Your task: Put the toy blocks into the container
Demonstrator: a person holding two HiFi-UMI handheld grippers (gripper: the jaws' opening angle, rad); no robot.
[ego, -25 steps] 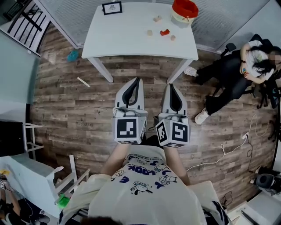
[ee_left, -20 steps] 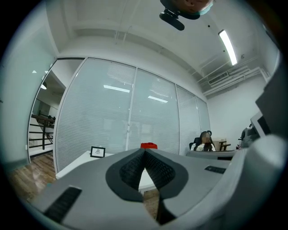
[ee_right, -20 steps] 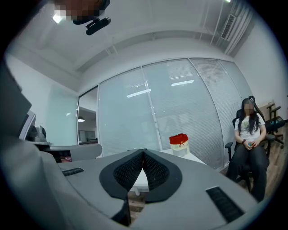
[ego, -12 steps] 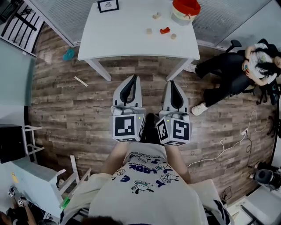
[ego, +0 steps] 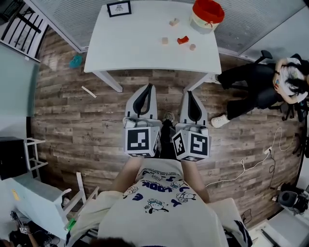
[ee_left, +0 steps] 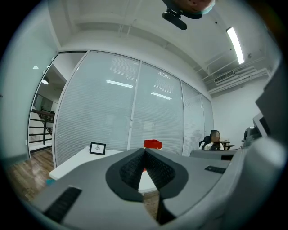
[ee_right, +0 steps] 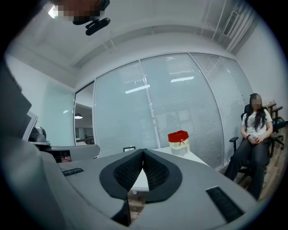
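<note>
On the white table [ego: 140,43] lie several small toy blocks: a tan one [ego: 173,21], another tan one [ego: 164,40], a red one [ego: 182,40] and a tan one [ego: 192,47]. The container [ego: 207,13], a pale basket with a red lining, stands at the table's far right corner and shows in both gripper views [ee_left: 152,144] [ee_right: 178,142]. My left gripper [ego: 150,87] and right gripper [ego: 187,92] hover side by side over the wooden floor, short of the table. Both are shut with nothing between the jaws [ee_left: 144,151] [ee_right: 143,152].
A small framed picture [ego: 119,8] stands at the table's far left. A person sits on a chair [ego: 270,87] to the right of the table, legs stretched toward it. A cable [ego: 246,164] lies on the floor at right; white furniture [ego: 34,193] stands at lower left.
The table now sits slightly lower and nearer in the head view. Both grippers stay shut and side by side. The seated person has shifted toward the right edge.
</note>
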